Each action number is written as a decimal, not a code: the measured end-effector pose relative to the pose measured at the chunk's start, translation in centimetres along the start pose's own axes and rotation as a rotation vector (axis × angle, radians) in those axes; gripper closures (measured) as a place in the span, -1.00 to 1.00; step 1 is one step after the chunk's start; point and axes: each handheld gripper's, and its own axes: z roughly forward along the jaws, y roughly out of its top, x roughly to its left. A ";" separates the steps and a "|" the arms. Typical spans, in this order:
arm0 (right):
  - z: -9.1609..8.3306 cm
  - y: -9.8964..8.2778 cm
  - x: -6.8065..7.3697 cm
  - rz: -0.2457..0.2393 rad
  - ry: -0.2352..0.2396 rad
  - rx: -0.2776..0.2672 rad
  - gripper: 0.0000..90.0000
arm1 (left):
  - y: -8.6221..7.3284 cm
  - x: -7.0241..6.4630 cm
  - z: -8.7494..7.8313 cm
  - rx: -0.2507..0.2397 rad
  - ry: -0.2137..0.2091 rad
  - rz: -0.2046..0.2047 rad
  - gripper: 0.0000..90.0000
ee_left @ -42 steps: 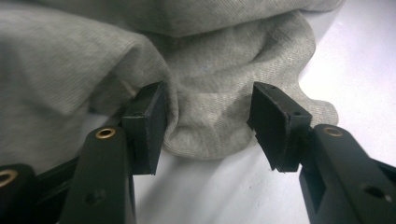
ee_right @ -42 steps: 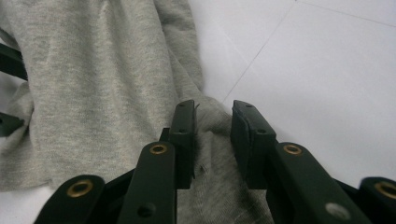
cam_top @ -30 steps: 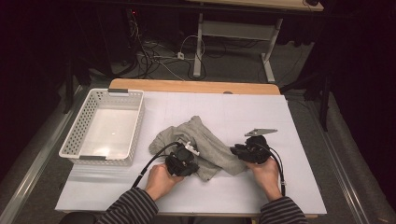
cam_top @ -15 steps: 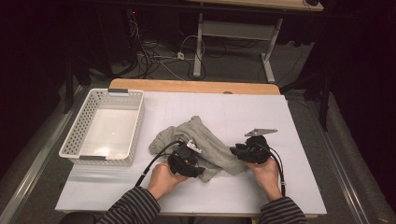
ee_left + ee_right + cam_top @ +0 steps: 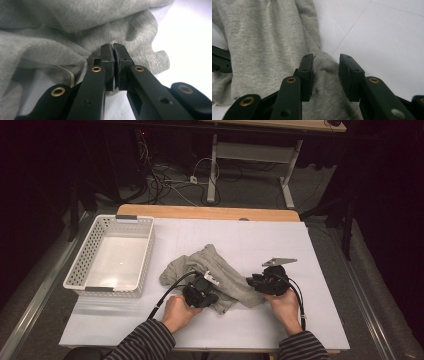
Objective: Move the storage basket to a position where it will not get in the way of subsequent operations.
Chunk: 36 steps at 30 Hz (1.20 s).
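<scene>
Gripping a fold of the grey garment (image 5: 212, 275), the left gripper (image 5: 113, 51) has its jaws just closed; in the left gripper view the pads meet with only a thin pinch of cloth at their tips. The garment lies crumpled at the lower middle of the high view, on the white table (image 5: 320, 245). The right gripper (image 5: 325, 68) sits at the garment's right edge in the high view, jaws parted, cloth lying between them, pads not pressing on it. The white basket (image 5: 80, 270) stands apart at the left.

Risks, as judged:
- Left pinch looks shallow. A lift or pull may slip the fold out, since so little cloth is caught.
- Right jaws straddle a flat layer. Closing without pressing down first may catch nothing, or only graze the surface.
- If the left pulls before the right has clamped, the garment may drag across the table and bunch further.
- Cable (image 5: 167, 295) trails beside the cloth and could snag it.
</scene>
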 end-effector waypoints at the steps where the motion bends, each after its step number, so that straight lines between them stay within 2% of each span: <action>1: 0.0 0.0 0.0 0.002 0.001 0.000 0.47 | -0.1 0.0 -0.3 -0.001 0.000 0.007 0.88; 5: -0.2 0.0 0.0 0.001 0.007 -0.002 0.49 | -0.7 0.1 -1.7 -0.013 -0.007 0.012 0.88; 10: -0.4 0.1 0.5 -0.016 0.020 -0.009 0.45 | -2.4 0.4 -3.5 -0.018 -0.012 0.005 0.88; 15: -0.3 0.2 0.9 -0.030 0.031 -0.010 0.43 | -4.0 1.5 -4.9 -0.029 0.002 -0.024 0.88; 19: -0.1 0.5 1.2 -0.033 0.037 -0.012 0.42 | -4.6 2.4 -5.4 -0.053 0.003 -0.052 0.88; 23: 0.0 0.7 1.2 -0.037 0.038 -0.013 0.42 | -4.9 2.5 -5.7 -0.039 0.022 -0.039 0.88; 26: 0.0 0.7 1.1 -0.039 0.039 -0.012 0.42 | -5.4 2.6 -6.1 -0.044 0.027 -0.047 0.88; 36: 1.2 0.8 1.1 -0.044 0.041 0.036 0.38 | -7.0 3.6 -7.3 -0.057 0.045 -0.087 0.87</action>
